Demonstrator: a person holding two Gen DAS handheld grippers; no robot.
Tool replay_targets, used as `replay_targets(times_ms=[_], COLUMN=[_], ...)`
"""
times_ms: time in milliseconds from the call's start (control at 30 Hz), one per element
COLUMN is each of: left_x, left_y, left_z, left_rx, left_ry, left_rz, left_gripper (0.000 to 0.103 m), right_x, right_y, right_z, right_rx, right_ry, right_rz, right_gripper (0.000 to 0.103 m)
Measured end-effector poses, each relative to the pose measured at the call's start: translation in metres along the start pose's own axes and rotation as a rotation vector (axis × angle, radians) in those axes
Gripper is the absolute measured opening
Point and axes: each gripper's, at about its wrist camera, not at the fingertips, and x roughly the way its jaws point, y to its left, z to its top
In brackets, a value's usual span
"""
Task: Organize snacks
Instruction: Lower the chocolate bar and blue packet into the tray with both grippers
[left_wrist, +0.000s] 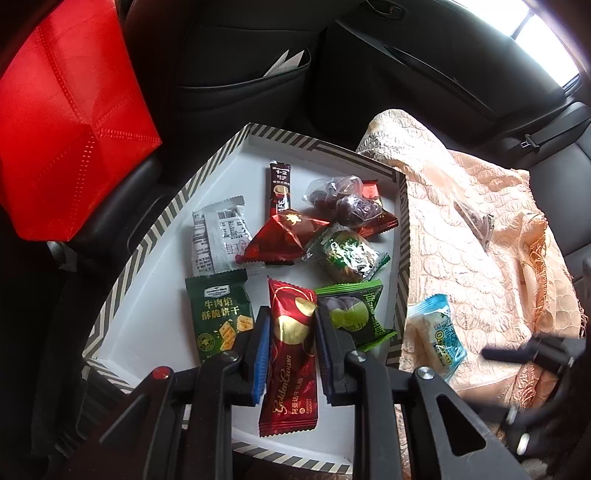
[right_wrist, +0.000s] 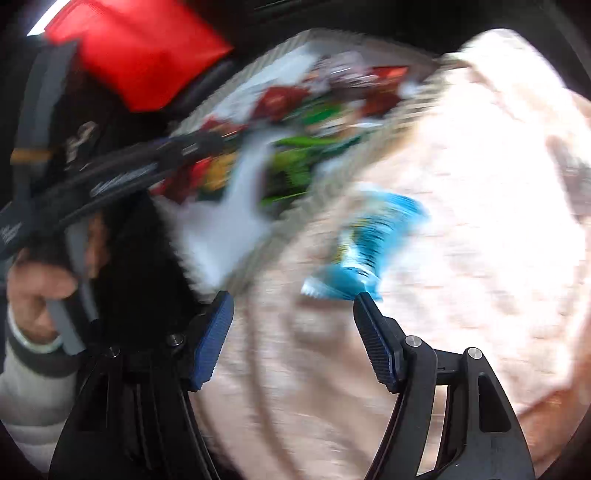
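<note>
Between left claw (left_wrist: 290, 349) pads, red nougat bar (left_wrist: 291, 354)

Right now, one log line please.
left gripper: shut on red bar over box | right gripper: open, empty | blue pack: on cloth

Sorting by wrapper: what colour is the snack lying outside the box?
Light blue packet, on the cloth beside the box; clearest in the left wrist view.

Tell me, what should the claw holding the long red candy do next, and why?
Probably let go. The left gripper is shut on the red candy bar, which already hangs over the white floor of the striped box, between the green cracker packet and the green round-snack packet. Opening there should drop it in with the other snacks.
</note>
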Motion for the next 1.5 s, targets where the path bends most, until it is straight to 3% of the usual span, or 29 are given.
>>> replay_targets(times_ms=[67,200,367,433,467,500,667,967,1500], left_x=[0.0,0.001,0.006,0.008,0.007,0.007,0.003,-0.003,0.005], left_y=[-0.004,-0.012,-0.015,-0.014,-0.014,-0.014,-0.013,-0.005,0.027], left_z=[0.001,0.001,-0.001,-0.003,-0.003,-0.003,-0.003,0.001,0.001], left_rx=[0.007,0.02,0.021,0.02,0.021,0.022,0.019,0.005,-0.069], left_ry=[-0.004,-0.004,0.01,0.011,0.009,0.007,-0.013,-0.025,0.004], left_rz=[-0.01,-0.023,-0.015,-0.003,0.003,0.006,0.023,0.041,0.074], left_gripper=[0.025,0.025,0.025,0.025,0.025,0.025,0.025,0.025,0.025], right_x=[-0.015,-0.023,0.015,0.036,0.04,0.043,0.015,-0.014,0.031], right_y=[-0.016,-0.016,-0.008,-0.005,-0.007,-0.009,-0.014,0.015,0.062], right_z=[0.001,0.006,0.035,0.045,0.047,0.048,0.047,0.082,0.098], right_rx=[0.045,0.03,-0.077,-0.1,-0.105,-0.109,-0.105,-0.129,-0.189], right_ry=[-0.033,-0.074,-0.031,-0.026,-0.012,0.003,-0.042,-0.115,-0.052], right_rz=[-0.105,-0.164,-0.283,-0.291,-0.301,-0.306,-0.272,-0.177,-0.128], right_gripper=[0.068,0.068,0.068,0.056,0.024,0.023,0.023,0.023,0.022])
